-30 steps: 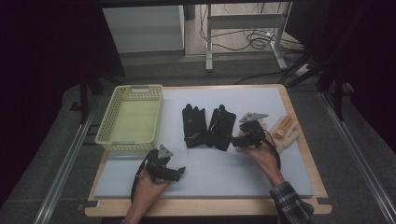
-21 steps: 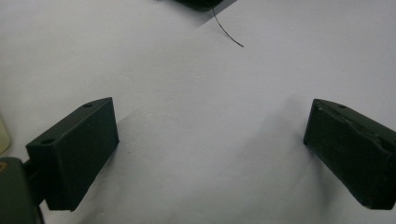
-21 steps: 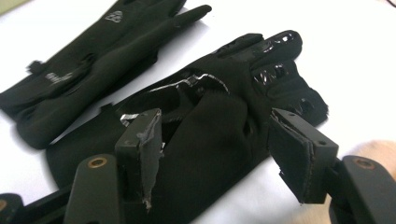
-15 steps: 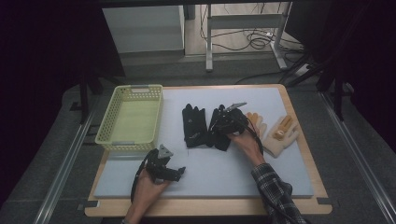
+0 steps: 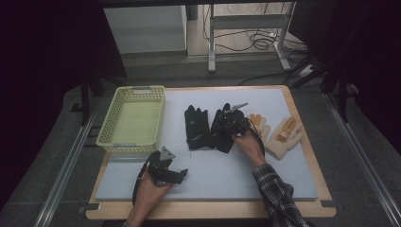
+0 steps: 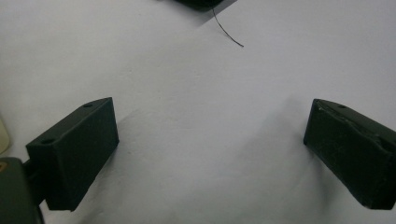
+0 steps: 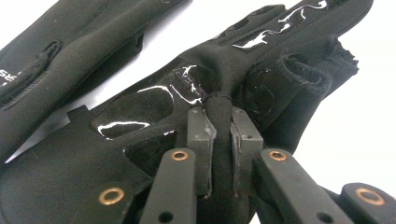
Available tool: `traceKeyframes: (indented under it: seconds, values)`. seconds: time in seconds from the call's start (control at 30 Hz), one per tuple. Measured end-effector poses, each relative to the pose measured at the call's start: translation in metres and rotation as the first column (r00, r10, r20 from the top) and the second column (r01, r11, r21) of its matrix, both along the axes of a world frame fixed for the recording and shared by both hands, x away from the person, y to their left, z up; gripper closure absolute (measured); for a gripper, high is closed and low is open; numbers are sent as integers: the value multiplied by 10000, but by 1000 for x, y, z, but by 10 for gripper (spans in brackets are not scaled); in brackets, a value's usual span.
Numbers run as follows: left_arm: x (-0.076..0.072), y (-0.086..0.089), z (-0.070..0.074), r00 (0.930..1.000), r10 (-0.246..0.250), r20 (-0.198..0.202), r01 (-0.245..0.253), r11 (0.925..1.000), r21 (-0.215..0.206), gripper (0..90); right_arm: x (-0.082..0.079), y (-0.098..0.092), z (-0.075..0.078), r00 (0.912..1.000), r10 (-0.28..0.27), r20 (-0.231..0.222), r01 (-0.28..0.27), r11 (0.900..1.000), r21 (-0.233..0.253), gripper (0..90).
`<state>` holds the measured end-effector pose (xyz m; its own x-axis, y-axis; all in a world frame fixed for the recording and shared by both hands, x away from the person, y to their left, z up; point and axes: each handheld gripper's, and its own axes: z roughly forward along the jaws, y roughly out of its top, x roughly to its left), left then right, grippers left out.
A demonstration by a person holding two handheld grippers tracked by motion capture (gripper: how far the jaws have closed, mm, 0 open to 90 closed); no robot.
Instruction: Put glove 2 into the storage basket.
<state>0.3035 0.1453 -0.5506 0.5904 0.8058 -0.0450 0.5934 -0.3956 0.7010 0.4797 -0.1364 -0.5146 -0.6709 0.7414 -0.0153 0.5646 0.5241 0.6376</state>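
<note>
Two black gloves lie side by side in the middle of the pale mat: the left black glove (image 5: 197, 127) and the right black glove (image 5: 222, 130). My right gripper (image 5: 232, 124) is over the right black glove (image 7: 187, 93), shut on a pinched fold of its fabric between the jaws. A pair of tan gloves (image 5: 279, 135) rests to the right. My left gripper (image 5: 176, 176) sits low near the front of the mat, open, with only bare mat (image 6: 201, 116) between its jaws.
A yellow-green mesh basket (image 5: 130, 142) stands at the left of the mat, with nothing in it. A wooden board (image 5: 208, 210) frames the mat. A loose thread (image 6: 227, 35) lies on the mat ahead of the left gripper. The room around is dark.
My right gripper has moved left from beside the tan gloves onto the right black glove and shut on its fabric. The left gripper has stayed put.
</note>
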Motion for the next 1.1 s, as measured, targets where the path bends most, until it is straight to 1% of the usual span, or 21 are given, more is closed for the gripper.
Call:
traceKeyframes:
  seconds: [0.07,0.1,0.17,0.23,0.3,0.33,0.4,0.43,0.53,0.57,0.6,0.67,0.7,0.73,0.77,0.8,0.87,0.9,0.97,1.03,1.1]
  values:
    - [0,0,0,10000,-22,-8,22,10000,22,35,-5,-4,6,9999,-4,146,4,10000,38,811]
    - [0,0,0,10000,-23,-9,23,10000,23,35,-5,-4,6,9999,-4,146,4,10000,38,811]
    - [0,0,0,10000,-18,-8,18,10000,22,35,-10,-10,14,9997,-48,225,41,9995,316,811]
    - [0,0,0,10000,-18,-12,18,10000,18,35,-16,-15,22,9995,-48,301,34,9990,445,811]
    - [0,0,0,10000,-19,-10,19,10000,21,35,-28,-24,37,9988,224,444,-257,9969,738,811]
    - [0,0,0,10000,-19,-10,19,10000,21,35,-28,-24,37,9988,224,444,-257,9969,738,811]
    - [0,0,0,10000,-20,-7,20,10000,22,35,-36,-28,45,9980,366,512,-414,9945,961,810]
    - [0,0,0,10000,-19,-7,19,10000,19,35,-42,-30,51,9979,423,491,-477,9921,1163,810]
    - [0,0,0,10000,-19,-4,19,10000,21,35,-60,-32,63,9953,763,590,-837,9871,1361,809]
    - [0,0,0,10000,-35,8,35,10000,38,35,-75,-32,69,9928,1007,655,-1089,9845,1377,809]
    - [0,0,0,10000,-31,8,31,10000,37,35,-75,-32,69,9928,1007,655,-1089,9845,1377,809]
    - [0,0,0,10000,-4,19,4,10000,8,35,-89,-32,72,9894,1301,647,-1381,9802,1420,809]
    - [0,0,0,10000,-27,10,27,10000,36,35,-104,-30,72,9861,1549,604,-1623,9759,1458,808]
    - [0,0,0,10000,-26,13,26,10000,32,35,-104,-30,72,9861,1549,604,-1623,9759,1458,808]
    - [0,0,0,10000,-5,19,5,10000,3,35,-118,-28,69,9832,1758,500,-1814,9720,1495,807]
    - [0,0,0,10000,-5,19,5,10000,3,35,-118,-28,69,9832,1758,500,-1814,9720,1495,807]
    - [0,0,0,10000,-3,25,3,10000,8,35,-131,-25,62,9792,1995,382,-2030,9668,1554,806]
    - [0,0,0,10000,3,29,-3,10000,-2,35,-135,-24,59,9793,1998,333,-2026,9667,1565,806]
    - [0,0,0,10000,13,13,-13,10000,-12,35,-142,-23,49,9777,2083,276,-2100,9652,1558,805]
    - [0,0,0,10000,25,7,-25,10000,-17,35,-146,-22,37,9777,2095,144,-2092,9655,1554,805]
    - [0,0,0,10000,24,7,-24,10000,-16,35,-148,-20,24,9739,2269,-43,-2238,9634,1476,803]
